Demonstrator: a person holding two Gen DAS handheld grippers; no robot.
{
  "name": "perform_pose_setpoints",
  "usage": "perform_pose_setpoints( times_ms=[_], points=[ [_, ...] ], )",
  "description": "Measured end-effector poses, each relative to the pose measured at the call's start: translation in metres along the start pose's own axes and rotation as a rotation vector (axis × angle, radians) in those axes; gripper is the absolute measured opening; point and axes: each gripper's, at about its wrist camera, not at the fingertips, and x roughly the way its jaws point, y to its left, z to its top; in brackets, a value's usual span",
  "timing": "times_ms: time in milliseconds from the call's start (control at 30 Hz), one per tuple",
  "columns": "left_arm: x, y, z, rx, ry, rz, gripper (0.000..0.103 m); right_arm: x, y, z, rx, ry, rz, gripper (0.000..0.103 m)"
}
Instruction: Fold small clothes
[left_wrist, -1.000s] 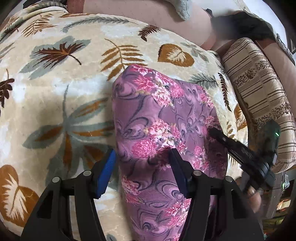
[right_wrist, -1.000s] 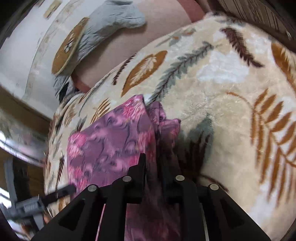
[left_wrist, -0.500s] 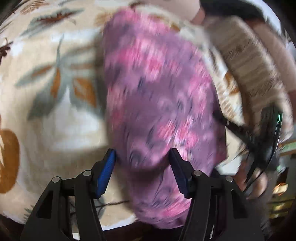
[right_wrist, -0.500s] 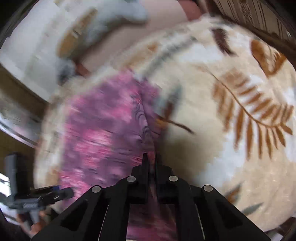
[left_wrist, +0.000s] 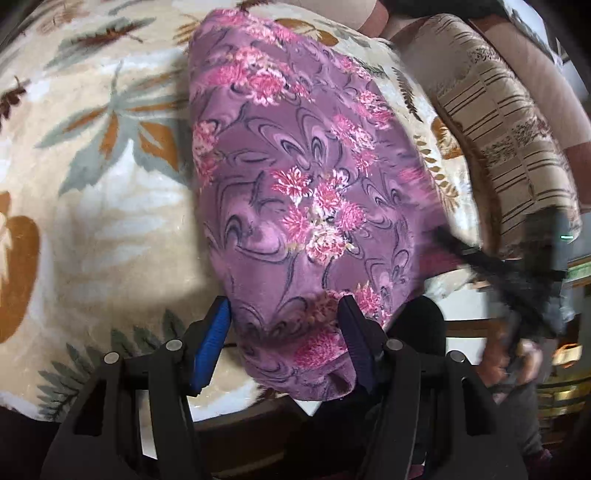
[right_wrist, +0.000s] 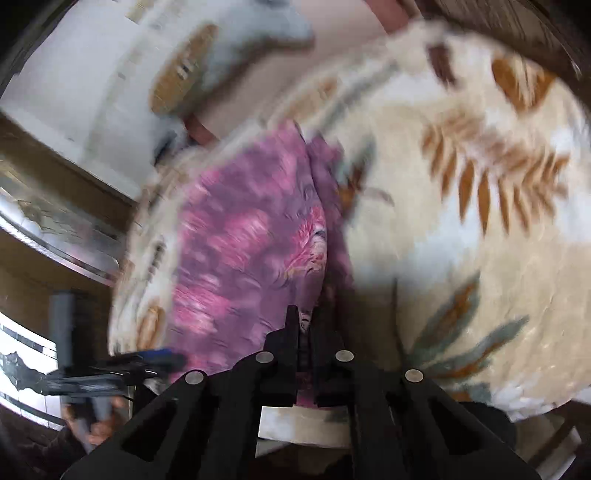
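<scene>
Purple floral garment (left_wrist: 306, 192) lies lengthwise on a leaf-patterned blanket (left_wrist: 96, 206) that covers a cushioned seat, its near end hanging over the blanket's front edge toward the cameras. It appears already narrowed into a long panel, with a doubled edge or seam running along its right side in the right wrist view (right_wrist: 321, 229); how many layers it has cannot be told. The left gripper (left_wrist: 284, 339) is spread wide, its blue-padded finger (left_wrist: 212, 341) at the garment's left border and the other finger on the cloth's right portion, so it straddles the near end without clamping it. The right gripper (right_wrist: 304, 328) is clenched, with a sliver of the purple cloth pinched between its fingers at the near right edge of the garment. The right wrist view is blurred, which suggests motion, though direction cannot be read. A striped cushion (left_wrist: 506, 140) lies beyond the blanket's right edge. Judgement: the step in hand is securing the near end ahead of an end-to-end fold. The next move calls for the left gripper to clamp its side of the hem, level with the right, then for both to carry that end toward the blanket's far edge, keeping the cloth taut and square.
</scene>
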Motion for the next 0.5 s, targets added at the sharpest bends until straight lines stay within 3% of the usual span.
perform_pose_setpoints(
  times_ms=[67,233,400,500],
  points=[
    [0.003,-0.003,-0.003,0.023,-0.013,0.041,0.059,-0.003,-0.003,0.001,0.009,-0.003,-0.026,0.004],
    [0.016,-0.009,-0.005,0.041,-0.006,0.074,0.059,0.034,-0.036,-0.016,0.1,0.142,-0.135,0.004],
    [0.016,-0.006,-0.002,0.028,-0.005,0.069,0.059,0.029,-0.017,-0.004,0.083,0.135,-0.183,0.015],
    [0.011,-0.004,-0.001,0.016,-0.005,0.061,0.059,0.01,-0.004,0.012,0.07,0.048,-0.174,0.017]
  ],
)
